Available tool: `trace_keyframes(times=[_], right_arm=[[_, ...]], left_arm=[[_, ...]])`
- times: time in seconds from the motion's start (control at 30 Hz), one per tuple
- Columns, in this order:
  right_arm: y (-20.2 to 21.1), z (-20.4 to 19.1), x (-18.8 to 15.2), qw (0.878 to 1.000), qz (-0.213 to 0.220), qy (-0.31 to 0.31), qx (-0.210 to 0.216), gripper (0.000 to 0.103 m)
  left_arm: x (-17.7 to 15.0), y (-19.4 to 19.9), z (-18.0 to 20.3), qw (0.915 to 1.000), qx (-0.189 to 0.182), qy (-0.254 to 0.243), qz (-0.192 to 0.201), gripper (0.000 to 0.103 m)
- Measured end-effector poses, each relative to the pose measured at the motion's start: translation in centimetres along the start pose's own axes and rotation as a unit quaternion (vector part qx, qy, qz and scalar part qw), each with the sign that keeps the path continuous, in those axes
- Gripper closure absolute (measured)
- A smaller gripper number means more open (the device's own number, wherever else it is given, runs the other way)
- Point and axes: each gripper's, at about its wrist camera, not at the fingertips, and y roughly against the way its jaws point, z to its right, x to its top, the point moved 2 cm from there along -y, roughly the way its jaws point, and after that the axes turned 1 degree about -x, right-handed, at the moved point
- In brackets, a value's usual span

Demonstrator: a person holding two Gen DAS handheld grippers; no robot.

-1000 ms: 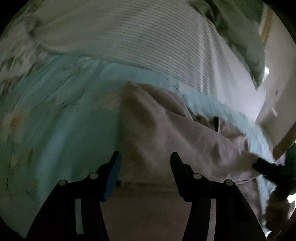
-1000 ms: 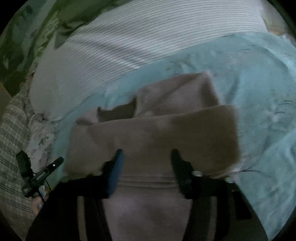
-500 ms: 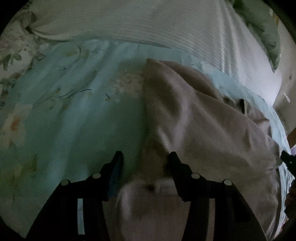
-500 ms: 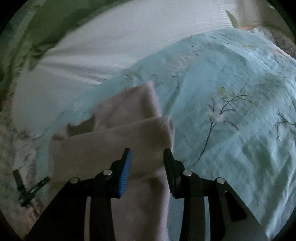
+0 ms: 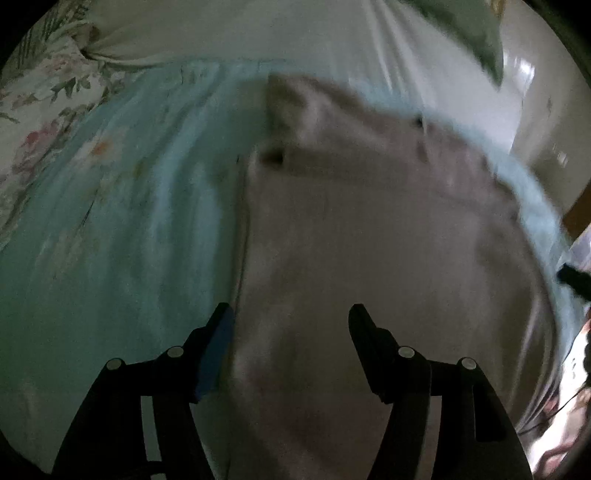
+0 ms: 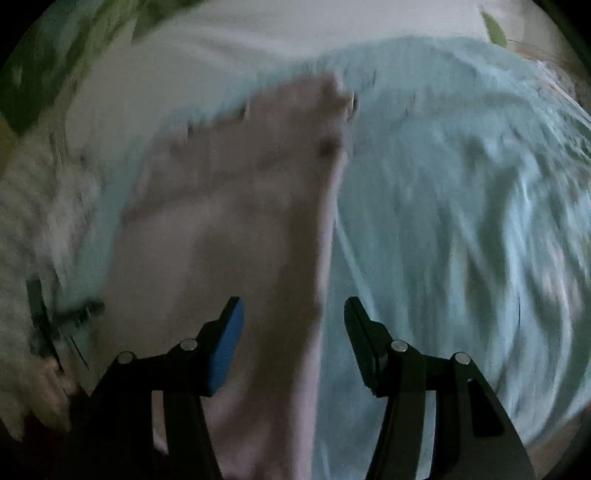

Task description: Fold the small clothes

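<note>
While both views are motion-blurred, the folded pinkish-beige garment (image 5: 388, 229) lies flat on the light-blue floral bedsheet (image 5: 110, 229), near a white striped pillow (image 5: 258, 33). Left gripper (image 5: 290, 321) and right gripper (image 6: 293, 314) have just been opening; jaws apart, released, garment edge between the pads but unpinched.

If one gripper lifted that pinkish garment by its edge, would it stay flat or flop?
Probably flop: the pinkish garment lies in soft folds on the light blue bedspread. It looks like thin cloth, so likely light. Its folded layers would probably slide apart.
</note>
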Motion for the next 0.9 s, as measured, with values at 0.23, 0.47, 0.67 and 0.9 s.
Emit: trace_keyframes(times=[0.23, 0.47, 0.67, 0.9], right_arm=[[3.1, -0.7, -6.7, 0.994, -0.015, 0.031, 0.105, 0.043], [2.8, -0.1, -10.0, 0.99, -0.05, 0.049, 0.123, 0.042], [0.7, 0.4, -11.0, 0.988, -0.052, 0.031, 0.143, 0.042], [-1.2, -0.5, -12.3, 0.984, -0.057, 0.043, 0.164, 0.08]], left_arm=[[-7.6, 3.6, -0.4, 0.9967, 0.035, -0.064, -0.037, 0.038], [-10.4, 7.2, -2.6, 0.9955, 0.018, -0.075, -0.056, 0.04], [-11.1, 7.4, -0.3, 0.9924, -0.061, -0.086, -0.064, 0.034], [-11.1, 6.5, 0.5, 0.9826, -0.105, -0.123, -0.091, 0.047]])
